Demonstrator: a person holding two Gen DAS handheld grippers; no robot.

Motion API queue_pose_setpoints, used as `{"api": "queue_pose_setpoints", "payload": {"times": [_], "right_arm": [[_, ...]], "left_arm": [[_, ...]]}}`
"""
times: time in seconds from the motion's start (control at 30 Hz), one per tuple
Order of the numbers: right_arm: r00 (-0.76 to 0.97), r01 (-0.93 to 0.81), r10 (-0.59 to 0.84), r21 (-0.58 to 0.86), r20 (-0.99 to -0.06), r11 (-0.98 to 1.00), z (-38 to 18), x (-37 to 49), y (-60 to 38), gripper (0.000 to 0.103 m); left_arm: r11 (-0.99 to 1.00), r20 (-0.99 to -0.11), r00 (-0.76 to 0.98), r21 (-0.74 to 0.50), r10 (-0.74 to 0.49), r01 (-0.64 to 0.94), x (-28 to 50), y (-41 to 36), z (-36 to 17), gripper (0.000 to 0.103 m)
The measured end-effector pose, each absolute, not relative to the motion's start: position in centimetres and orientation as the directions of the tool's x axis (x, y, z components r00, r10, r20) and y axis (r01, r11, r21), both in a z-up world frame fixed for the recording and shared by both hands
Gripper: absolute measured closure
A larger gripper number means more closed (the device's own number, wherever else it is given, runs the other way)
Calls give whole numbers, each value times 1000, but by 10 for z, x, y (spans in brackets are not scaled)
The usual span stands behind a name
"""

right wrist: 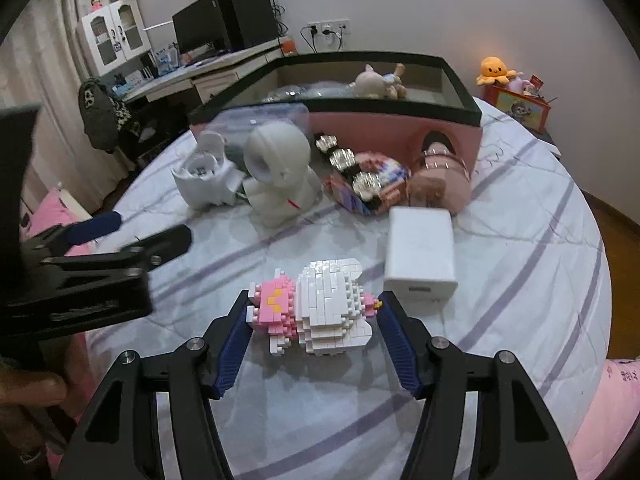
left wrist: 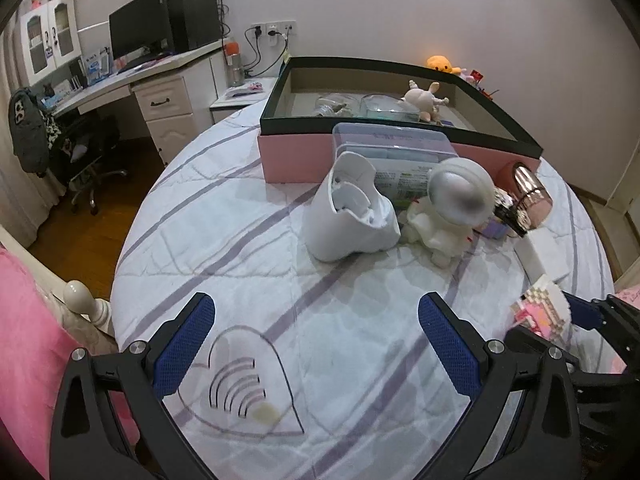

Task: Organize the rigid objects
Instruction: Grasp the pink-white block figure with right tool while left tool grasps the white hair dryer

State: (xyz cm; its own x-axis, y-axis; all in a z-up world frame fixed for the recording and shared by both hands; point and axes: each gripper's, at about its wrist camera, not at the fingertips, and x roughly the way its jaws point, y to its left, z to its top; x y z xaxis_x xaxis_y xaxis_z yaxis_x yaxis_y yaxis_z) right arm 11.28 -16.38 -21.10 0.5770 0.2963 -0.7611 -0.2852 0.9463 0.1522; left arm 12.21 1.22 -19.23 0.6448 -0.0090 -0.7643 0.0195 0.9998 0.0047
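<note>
Right hand-held gripper, about half open, straddling the pink and white brick figure lying flat on the striped bed cover. Blue pads close against both ends of the figure, the right pad at or touching its small pink end; firm pressing not clear from the right wrist view, figure resting on the cover. White block just beside the figure, up and to the right, apart from the pads.

Left hand-held gripper wide open, nothing between its blue pads, hovering over bare cover near a printed heart. Brick figure at the right edge of the left wrist view, with the right hand-held gripper around it.

Farther up the bed, a cluster: white tilted casing, white astronaut figure touching it on the right, clear lidded container behind both, rose-gold cylinder on its side to the right. Behind them, a pink box with a black rim, open on top, holding a small plush animal and clear glassware.

Beyond the bed, a desk with a monitor, and an orange plush by the wall.
</note>
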Motion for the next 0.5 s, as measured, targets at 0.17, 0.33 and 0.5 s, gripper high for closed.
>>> {"api": "queue_pose_setpoints", "payload": {"times": [0.17, 0.33, 0.5], "right_arm": [[567, -310, 334, 181, -753, 933, -208, 123, -159, 40], [564, -315, 337, 181, -754, 932, -208, 130, -156, 40], [576, -318, 344, 185, -742, 930, -199, 130, -158, 40]], "left_arm": [[1000, -764, 646, 10, -4, 19, 143, 11, -194, 0], [1000, -766, 643, 14, 0, 17, 165, 6, -199, 0], [1000, -774, 633, 15, -4, 25, 181, 3, -208, 0]]}}
